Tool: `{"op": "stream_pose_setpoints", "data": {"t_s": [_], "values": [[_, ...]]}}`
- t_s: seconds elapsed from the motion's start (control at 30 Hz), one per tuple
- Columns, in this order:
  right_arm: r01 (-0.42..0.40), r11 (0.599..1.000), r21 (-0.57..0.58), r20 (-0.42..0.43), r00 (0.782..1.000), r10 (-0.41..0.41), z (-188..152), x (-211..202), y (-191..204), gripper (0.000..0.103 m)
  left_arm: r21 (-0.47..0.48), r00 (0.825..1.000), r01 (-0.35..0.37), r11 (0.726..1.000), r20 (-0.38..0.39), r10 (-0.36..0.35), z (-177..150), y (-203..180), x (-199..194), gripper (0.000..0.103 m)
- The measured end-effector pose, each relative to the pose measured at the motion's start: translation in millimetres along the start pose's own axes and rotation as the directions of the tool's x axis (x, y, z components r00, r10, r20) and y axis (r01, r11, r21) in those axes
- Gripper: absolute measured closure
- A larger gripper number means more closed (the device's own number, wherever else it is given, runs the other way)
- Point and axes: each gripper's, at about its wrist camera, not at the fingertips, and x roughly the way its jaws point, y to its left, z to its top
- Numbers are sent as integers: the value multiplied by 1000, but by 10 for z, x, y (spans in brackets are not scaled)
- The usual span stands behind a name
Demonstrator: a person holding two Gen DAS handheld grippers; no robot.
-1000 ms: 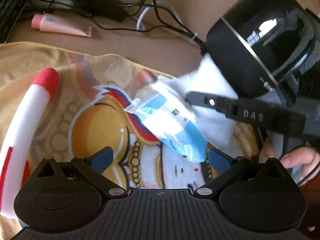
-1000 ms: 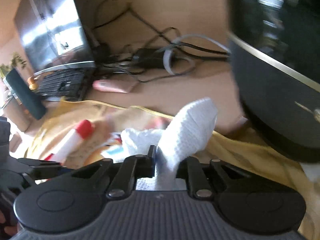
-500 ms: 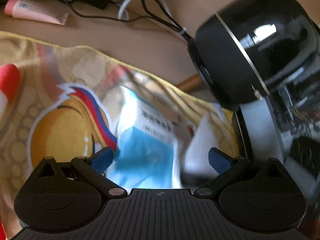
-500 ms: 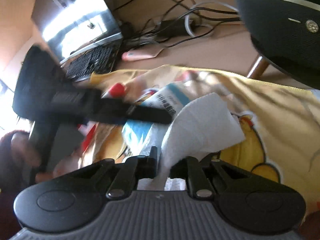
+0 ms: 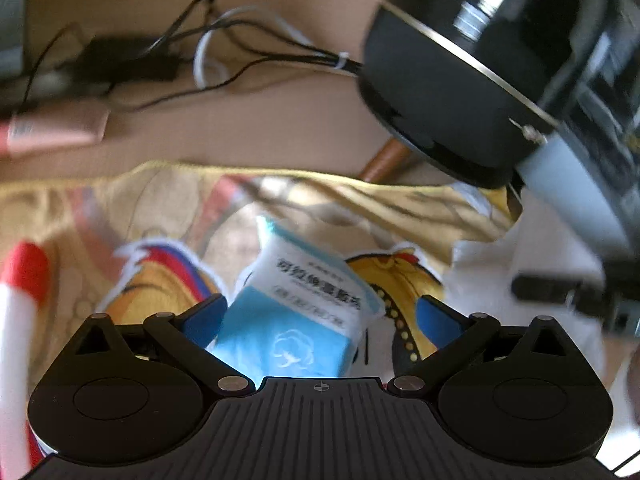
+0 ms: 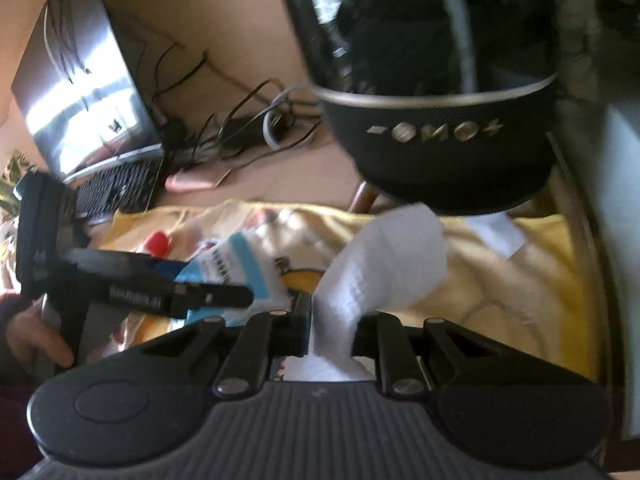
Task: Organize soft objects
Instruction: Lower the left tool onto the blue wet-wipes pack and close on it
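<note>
Right wrist view: the right gripper (image 6: 331, 330) is pinched tight on a white cloth (image 6: 390, 264) that stands up between its fingers, above the yellow cartoon blanket (image 6: 520, 276). The left gripper (image 5: 320, 316) is spread wide, holding nothing, its blue pads either side of a blue-and-white tissue pack (image 5: 304, 308) lying on the blanket. A black round speaker (image 6: 440, 92) looms behind, near tangled cables (image 5: 224, 52).

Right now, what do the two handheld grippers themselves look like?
Both are matte black plastic with a ribbed central body, two round side housings and silver pivot screws. The left gripper has bright blue pads on its jaws. Seen from the right wrist view, its long black finger carries small white lettering, too blurred to read. The right gripper has black jaws.
</note>
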Motion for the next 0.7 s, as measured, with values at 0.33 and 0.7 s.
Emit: {"op": "stream_pose_setpoints", "data": {"t_s": [0.33, 0.7], "values": [[-298, 952, -64, 68, 951, 302, 333, 134, 511, 89, 192, 998, -59, 980, -16, 63, -157, -267, -84, 34], [-122, 992, -17, -102, 987, 120, 252, 642, 315, 88, 148, 998, -54, 988, -25, 58, -232, -184, -117, 31]]}}
